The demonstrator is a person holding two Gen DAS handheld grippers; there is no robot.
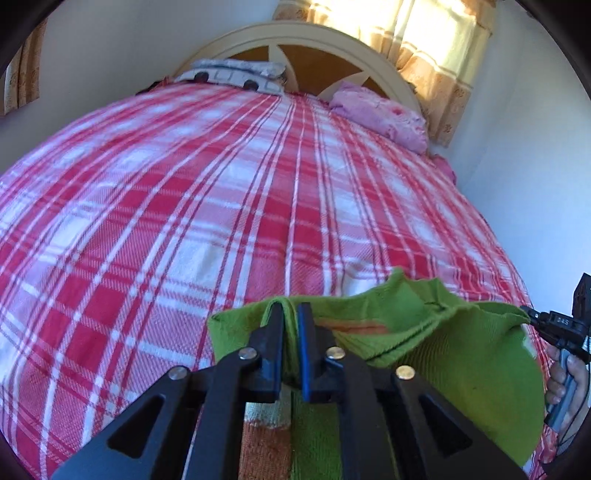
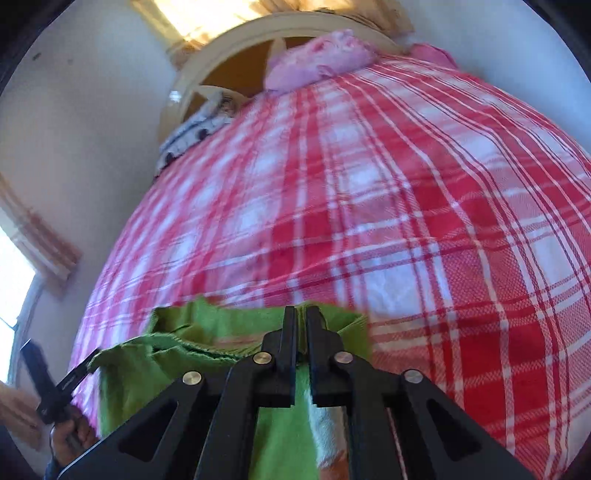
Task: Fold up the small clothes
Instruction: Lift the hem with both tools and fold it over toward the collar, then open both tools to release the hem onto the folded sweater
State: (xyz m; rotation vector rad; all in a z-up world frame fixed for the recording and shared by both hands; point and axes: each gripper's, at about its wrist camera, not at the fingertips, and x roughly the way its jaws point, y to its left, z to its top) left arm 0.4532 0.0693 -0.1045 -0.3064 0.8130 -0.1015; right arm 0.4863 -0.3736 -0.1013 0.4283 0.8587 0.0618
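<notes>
Seen along both wrist cameras, a small green garment (image 1: 454, 354) hangs stretched between two hand-held grippers above the near end of a bed spread with a red-and-white plaid cover (image 1: 207, 206). The left gripper (image 1: 291, 314) has its jaws pressed together on a bunched fold of the cloth's left edge; the right gripper (image 2: 301, 314) is clamped likewise on the opposite edge, green fabric pinched in the narrow slot between its jaws. An orange and pale striped band of the garment (image 1: 266, 435) drapes below the left jaws. A hand (image 1: 565, 380) on the far gripper's handle shows at the right margin of the left view. Two pillows, one pink (image 1: 380, 118) and one patterned (image 1: 236, 75), lie far off by the headboard (image 1: 295, 33), well apart from the work.

Judged step: carrying the garment, held by its two edges, toward the bed for laying out. The next move calls for lowering both grips evenly, keeping the cloth taut so it lands flat and unwrinkled before any fold is made.
</notes>
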